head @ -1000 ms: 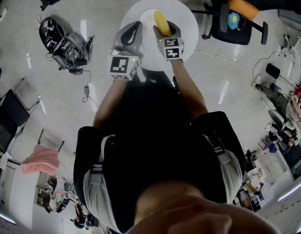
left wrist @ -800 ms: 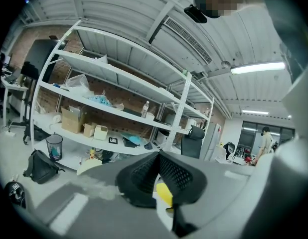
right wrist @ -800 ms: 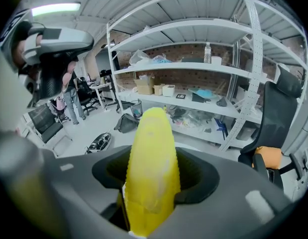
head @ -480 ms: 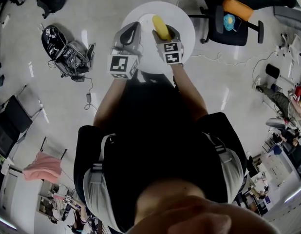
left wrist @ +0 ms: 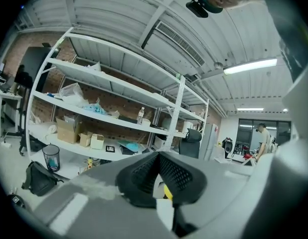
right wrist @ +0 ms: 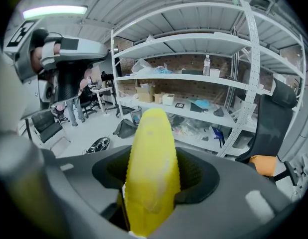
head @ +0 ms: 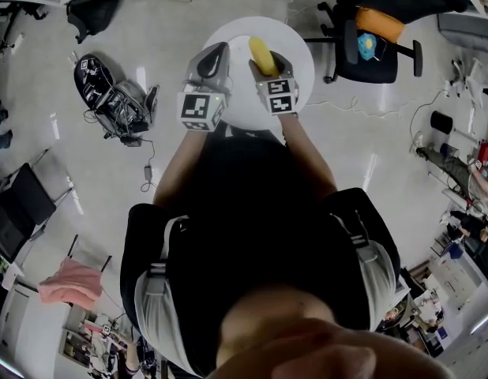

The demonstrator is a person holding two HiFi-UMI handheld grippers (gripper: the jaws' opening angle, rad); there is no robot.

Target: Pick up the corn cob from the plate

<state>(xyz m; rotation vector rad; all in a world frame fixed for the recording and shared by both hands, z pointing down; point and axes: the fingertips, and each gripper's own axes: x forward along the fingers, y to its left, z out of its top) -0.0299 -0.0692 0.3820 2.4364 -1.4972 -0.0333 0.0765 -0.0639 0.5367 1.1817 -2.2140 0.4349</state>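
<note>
The yellow corn cob (head: pixel 260 50) is held above the round white table (head: pixel 301 61), and my right gripper (head: pixel 268 63) is shut on it. In the right gripper view the corn cob (right wrist: pixel 153 158) stands out from between the dark pads (right wrist: pixel 199 176), its tip pointing away from the camera. My left gripper (head: pixel 215 54) hangs beside it on the left, over the table's left part, shut with nothing in it. In the left gripper view its pads (left wrist: pixel 179 176) meet at the tips. I cannot make out the plate.
A black office chair (head: pixel 370 34) with an orange and a blue thing stands right of the table. A black bag and cables (head: pixel 110 89) lie on the floor at the left. White shelving (right wrist: pixel 204 78) fills the background of both gripper views. A person (left wrist: pixel 263 133) stands far off.
Both grippers have risen, the right one carrying the corn cob up from the table. The plate's rim, seen beside the corn a second ago, no longer shows.
</note>
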